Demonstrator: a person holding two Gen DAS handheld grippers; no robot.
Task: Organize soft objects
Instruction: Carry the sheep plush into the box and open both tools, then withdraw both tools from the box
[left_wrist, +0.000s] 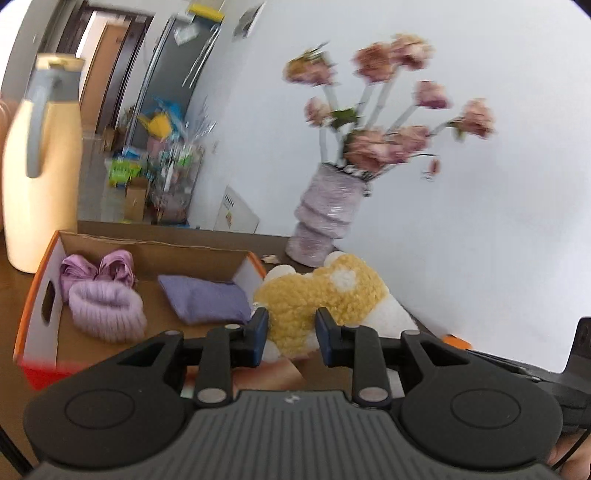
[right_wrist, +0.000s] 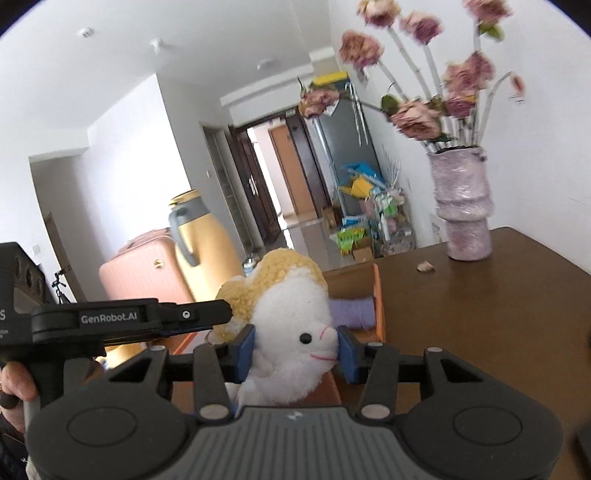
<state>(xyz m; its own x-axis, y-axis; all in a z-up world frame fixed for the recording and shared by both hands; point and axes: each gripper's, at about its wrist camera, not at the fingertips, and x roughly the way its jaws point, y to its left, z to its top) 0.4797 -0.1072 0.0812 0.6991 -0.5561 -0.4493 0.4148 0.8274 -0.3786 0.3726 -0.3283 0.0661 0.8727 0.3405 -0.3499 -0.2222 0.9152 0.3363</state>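
Observation:
A plush sheep (left_wrist: 321, 295) with a yellow woolly back and a white face (right_wrist: 295, 343) hangs above the table between both grippers. My left gripper (left_wrist: 291, 326) is shut on its yellow body, blue pads pressing from each side. My right gripper (right_wrist: 295, 352) is shut on its white head. In the right wrist view the left gripper (right_wrist: 221, 312) comes in from the left, a hand on its handle. Just left of the toy stands a cardboard box with an orange rim (left_wrist: 37, 295), holding a lilac knitted piece (left_wrist: 107, 310), a purple ribbon bundle (left_wrist: 110, 266) and a folded purple cloth (left_wrist: 207, 299).
A lilac vase (right_wrist: 465, 210) of pink flowers (left_wrist: 380, 144) stands on the brown table (right_wrist: 498, 314) by the white wall. A cream jug (left_wrist: 40, 177) stands behind the box's left end. A pink suitcase (right_wrist: 140, 273) and floor clutter lie beyond the table.

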